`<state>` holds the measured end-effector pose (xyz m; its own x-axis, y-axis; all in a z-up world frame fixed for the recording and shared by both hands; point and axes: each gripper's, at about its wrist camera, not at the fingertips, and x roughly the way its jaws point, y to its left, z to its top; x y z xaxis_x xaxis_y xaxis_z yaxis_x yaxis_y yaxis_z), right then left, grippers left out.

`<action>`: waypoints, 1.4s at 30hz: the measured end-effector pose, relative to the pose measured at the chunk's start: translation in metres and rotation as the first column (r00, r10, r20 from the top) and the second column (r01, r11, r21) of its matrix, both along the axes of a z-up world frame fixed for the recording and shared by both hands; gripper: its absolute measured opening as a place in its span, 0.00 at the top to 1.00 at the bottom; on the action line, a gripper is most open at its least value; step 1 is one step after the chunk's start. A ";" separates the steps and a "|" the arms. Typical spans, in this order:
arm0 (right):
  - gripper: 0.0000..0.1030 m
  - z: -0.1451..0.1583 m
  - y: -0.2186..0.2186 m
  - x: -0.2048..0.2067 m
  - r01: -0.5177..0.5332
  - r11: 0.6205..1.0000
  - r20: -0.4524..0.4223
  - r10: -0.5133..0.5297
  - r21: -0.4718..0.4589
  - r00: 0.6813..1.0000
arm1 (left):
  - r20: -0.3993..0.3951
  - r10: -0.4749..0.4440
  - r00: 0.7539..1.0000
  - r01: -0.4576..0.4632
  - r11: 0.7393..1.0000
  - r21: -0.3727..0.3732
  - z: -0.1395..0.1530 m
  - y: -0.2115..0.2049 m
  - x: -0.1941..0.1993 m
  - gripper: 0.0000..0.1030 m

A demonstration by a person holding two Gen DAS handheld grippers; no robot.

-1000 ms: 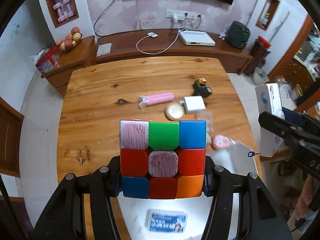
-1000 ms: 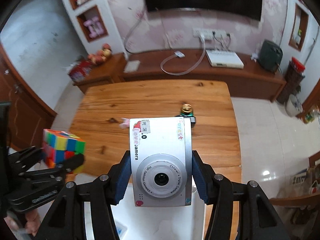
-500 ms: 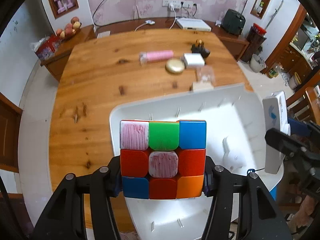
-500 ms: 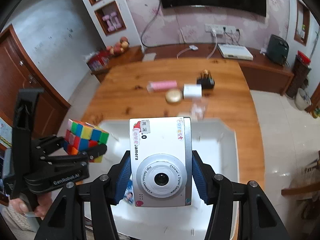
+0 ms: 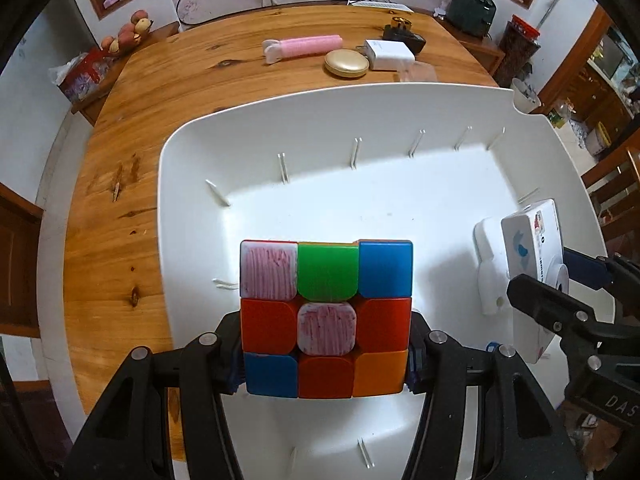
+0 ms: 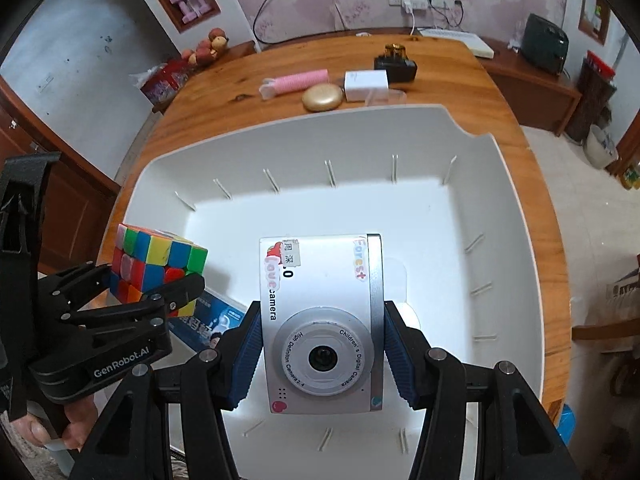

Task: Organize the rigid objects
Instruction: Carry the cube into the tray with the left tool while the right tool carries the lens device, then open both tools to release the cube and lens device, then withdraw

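Left wrist view shows the left gripper pinching a cube by its two sides, held above the near part of a white bin that sits on the wooden table. Right wrist view shows the right gripper clamped on a toy camera, lens facing the viewer, long axis running near to far, also over the bin's floor. Both things hang inside the bin's outline, so the coming move looks like a straight lowering and release; the cube lies left of the camera, well apart from it, with bare floor under each.

A blue card lies on the bin floor near the left side, partly covered by the left gripper and just beside the spot under the cube; the cube may land on it. How high either thing hangs above the floor I cannot tell. A white piece just left of the camera in the left view is hard to make out. The near bin wall is hidden behind both grippers.

Far on the table lie a pink tube, a gold disc and a white charger, still outside the bin.
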<state>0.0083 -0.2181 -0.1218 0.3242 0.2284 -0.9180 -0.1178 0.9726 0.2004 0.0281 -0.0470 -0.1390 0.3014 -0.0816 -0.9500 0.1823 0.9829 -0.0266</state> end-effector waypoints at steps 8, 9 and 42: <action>0.45 -0.022 0.004 0.004 -0.012 1.000 -0.061 0.011 -0.022 0.998 | 0.006 0.008 1.000 -0.008 1.000 0.029 -0.008 0.000 0.004 0.41; 0.45 -0.025 0.006 0.004 -0.017 1.000 -0.068 0.015 -0.026 0.998 | 0.003 0.003 1.000 -0.003 0.999 0.032 -0.009 -0.001 0.004 0.41; 0.39 -0.038 0.019 -0.010 -0.065 0.996 -0.132 0.056 -0.068 0.990 | 0.070 -0.053 0.996 0.051 0.998 0.031 -0.006 -0.024 0.005 0.16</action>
<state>-0.0017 -0.1993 -0.1597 0.1886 0.1754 -0.9663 -0.1543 0.9770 0.1472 0.0327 -0.0709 -0.1447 0.3635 -0.0716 -0.9288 0.2339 0.9721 0.0166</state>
